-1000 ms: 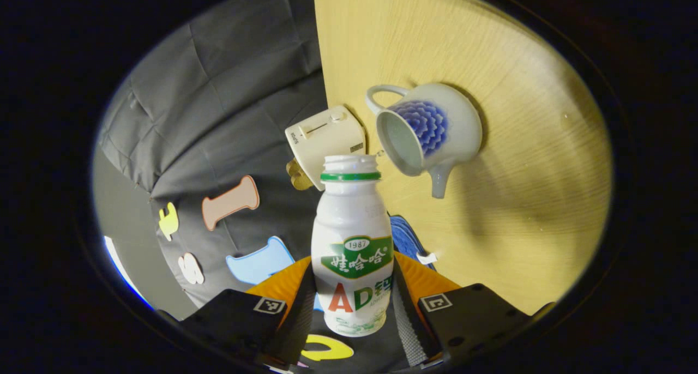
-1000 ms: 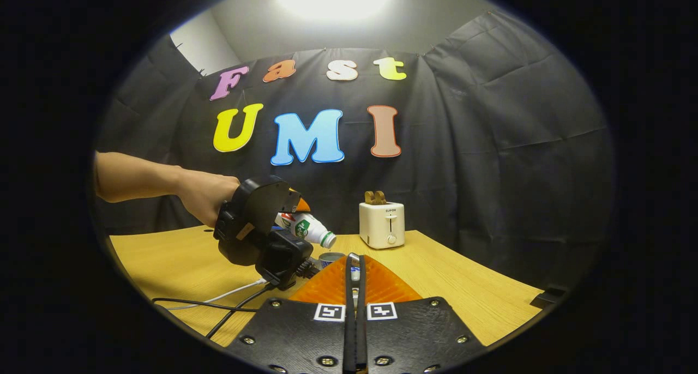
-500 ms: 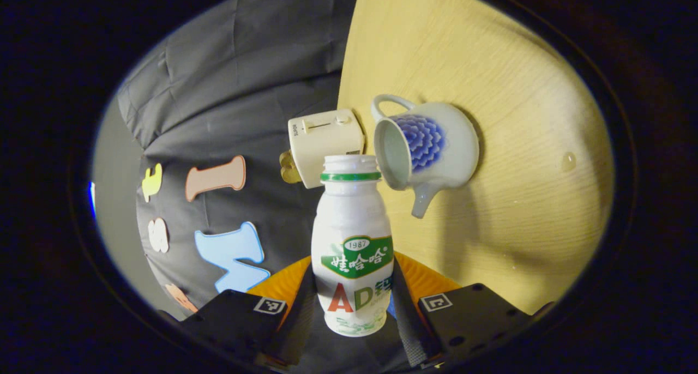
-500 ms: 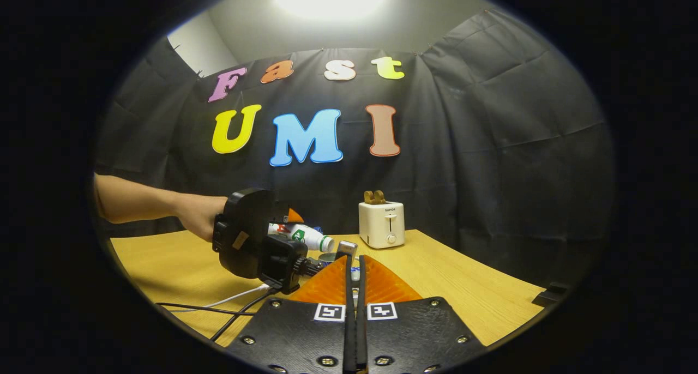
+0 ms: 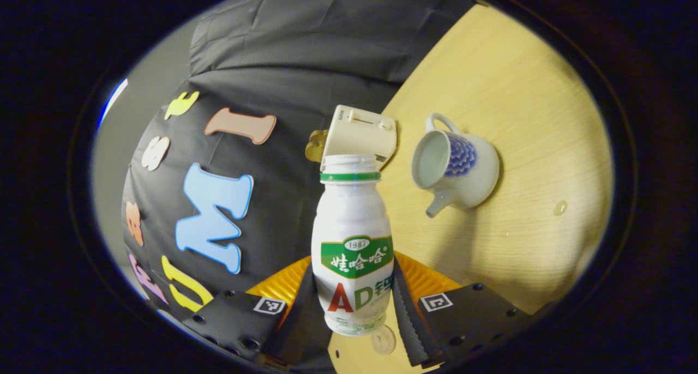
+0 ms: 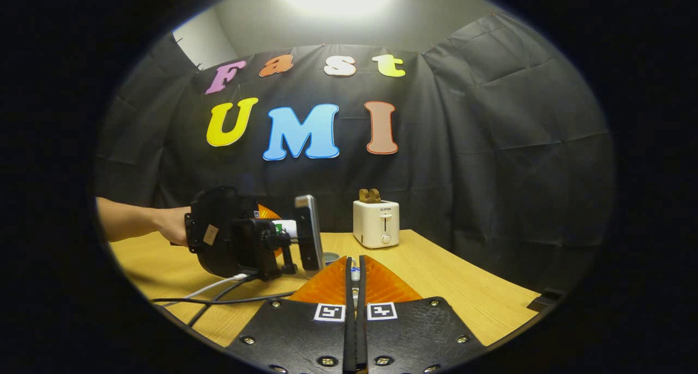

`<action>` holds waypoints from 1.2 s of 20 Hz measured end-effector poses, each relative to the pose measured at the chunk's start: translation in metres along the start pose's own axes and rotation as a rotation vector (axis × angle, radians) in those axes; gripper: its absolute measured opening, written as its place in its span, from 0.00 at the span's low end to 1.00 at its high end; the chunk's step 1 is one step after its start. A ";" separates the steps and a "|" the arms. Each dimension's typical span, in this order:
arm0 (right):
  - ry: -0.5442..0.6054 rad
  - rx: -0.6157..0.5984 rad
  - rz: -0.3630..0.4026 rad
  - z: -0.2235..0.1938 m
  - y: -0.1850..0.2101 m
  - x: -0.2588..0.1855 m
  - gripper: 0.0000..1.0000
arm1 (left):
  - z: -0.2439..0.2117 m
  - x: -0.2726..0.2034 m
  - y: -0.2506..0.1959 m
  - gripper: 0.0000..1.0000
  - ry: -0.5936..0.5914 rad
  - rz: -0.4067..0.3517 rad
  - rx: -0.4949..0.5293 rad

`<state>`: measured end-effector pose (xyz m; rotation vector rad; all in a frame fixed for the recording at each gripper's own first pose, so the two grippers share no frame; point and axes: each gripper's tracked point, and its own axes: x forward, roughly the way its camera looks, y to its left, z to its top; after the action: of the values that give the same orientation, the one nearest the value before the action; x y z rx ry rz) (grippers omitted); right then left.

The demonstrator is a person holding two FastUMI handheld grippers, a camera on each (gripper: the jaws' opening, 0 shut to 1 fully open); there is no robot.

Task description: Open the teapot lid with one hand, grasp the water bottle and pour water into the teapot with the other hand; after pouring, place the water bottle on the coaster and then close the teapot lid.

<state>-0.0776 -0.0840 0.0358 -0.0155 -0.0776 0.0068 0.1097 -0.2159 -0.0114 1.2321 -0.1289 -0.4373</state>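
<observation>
Bottle point(image 5: 352, 248) tilted back from teapot point(image 5: 457, 169)

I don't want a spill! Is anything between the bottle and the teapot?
Nothing visible. Only bare table separates the bottle, held in the left gripper, from the open teapot; the toaster stands aside.

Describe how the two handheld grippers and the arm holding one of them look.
The left gripper has a black bolted base with two square black-and-white markers and orange ribbed panels. The right gripper matches it. In the right gripper view, the left gripper's body is bulky and black, trailing white and black cables; the forearm is bare, sleeveless.
</observation>
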 end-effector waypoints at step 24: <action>0.134 -0.106 -0.019 -0.032 0.061 0.177 0.00 | -0.104 -0.074 0.134 0.79 -0.274 0.240 -1.221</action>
<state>0.1014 -0.0220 0.0168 -0.1207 0.0562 -0.0179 0.1104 -0.0601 0.0883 -0.0475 -0.1969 -0.3667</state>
